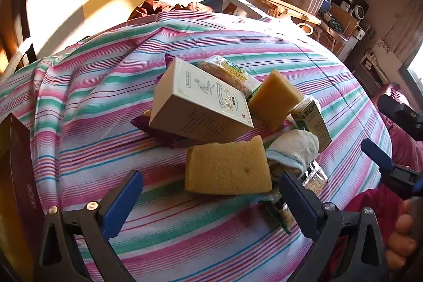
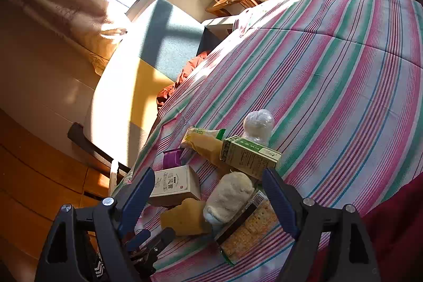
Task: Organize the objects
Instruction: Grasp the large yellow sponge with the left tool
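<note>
A pile of objects lies on a striped bedspread [image 1: 105,86]. In the left wrist view my left gripper [image 1: 211,185] is open, its blue fingers on either side of a yellow sponge [image 1: 227,167]. Behind it are a beige box [image 1: 201,102], a second yellow sponge [image 1: 275,97], a green box [image 1: 314,120], a rolled towel [image 1: 293,149] and a cracker packet [image 1: 232,73]. In the right wrist view my right gripper [image 2: 208,185] is open and empty, just above the rolled towel [image 2: 228,196], a sponge [image 2: 185,218], a cracker packet [image 2: 251,226], the beige box [image 2: 175,185] and the green box [image 2: 249,155].
A dark book or box [image 1: 15,176] stands at the left edge of the left wrist view. A wooden table [image 1: 275,1] with a carton stands beyond the bed. A plastic-wrapped ball [image 2: 259,123] lies behind the pile. Wooden floor [image 2: 39,176] lies beside the bed.
</note>
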Motion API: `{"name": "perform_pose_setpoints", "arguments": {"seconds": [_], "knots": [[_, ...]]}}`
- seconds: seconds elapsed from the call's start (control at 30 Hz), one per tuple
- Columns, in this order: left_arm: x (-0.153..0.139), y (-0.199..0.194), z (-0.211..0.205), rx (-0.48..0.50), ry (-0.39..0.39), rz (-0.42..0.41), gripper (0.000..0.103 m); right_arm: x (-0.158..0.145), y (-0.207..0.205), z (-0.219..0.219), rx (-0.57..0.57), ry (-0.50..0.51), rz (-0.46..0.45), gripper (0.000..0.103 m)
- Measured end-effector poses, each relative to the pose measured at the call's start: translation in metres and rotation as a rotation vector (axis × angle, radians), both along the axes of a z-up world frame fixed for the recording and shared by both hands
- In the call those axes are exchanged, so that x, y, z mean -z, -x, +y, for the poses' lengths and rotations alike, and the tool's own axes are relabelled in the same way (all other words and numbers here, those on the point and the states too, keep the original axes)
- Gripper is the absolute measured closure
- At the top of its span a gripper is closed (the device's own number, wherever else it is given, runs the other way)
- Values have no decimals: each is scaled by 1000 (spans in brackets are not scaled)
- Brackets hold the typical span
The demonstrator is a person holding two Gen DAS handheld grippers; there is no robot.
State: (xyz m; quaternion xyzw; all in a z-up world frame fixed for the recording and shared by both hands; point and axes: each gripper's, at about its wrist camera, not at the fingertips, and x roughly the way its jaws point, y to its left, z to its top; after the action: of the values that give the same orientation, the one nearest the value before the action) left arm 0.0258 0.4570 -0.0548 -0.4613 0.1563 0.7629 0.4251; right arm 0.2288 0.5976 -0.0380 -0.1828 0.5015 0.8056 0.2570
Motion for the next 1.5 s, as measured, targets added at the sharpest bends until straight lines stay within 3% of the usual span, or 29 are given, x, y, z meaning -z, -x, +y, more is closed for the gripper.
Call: {"name": "perform_pose_setpoints", "arguments": {"seconds": [0.3, 0.43, 0.53, 1.0, 1.5], "knots": [[23, 7, 30, -17, 36, 18, 0, 3, -3, 4, 1, 32, 37, 18], [29, 9, 18, 25, -9, -46, 28, 6, -5, 6, 10, 52, 49, 18], [20, -1, 4, 55, -29, 2, 32, 7, -6, 7, 16, 58, 41, 18], [-3, -15, -97, 59, -82, 29, 32, 16, -6, 12, 55, 113, -23, 18], [-37, -20, -174, 11, -192, 52, 32, 25, -2, 16, 81, 162, -127, 18]]}}
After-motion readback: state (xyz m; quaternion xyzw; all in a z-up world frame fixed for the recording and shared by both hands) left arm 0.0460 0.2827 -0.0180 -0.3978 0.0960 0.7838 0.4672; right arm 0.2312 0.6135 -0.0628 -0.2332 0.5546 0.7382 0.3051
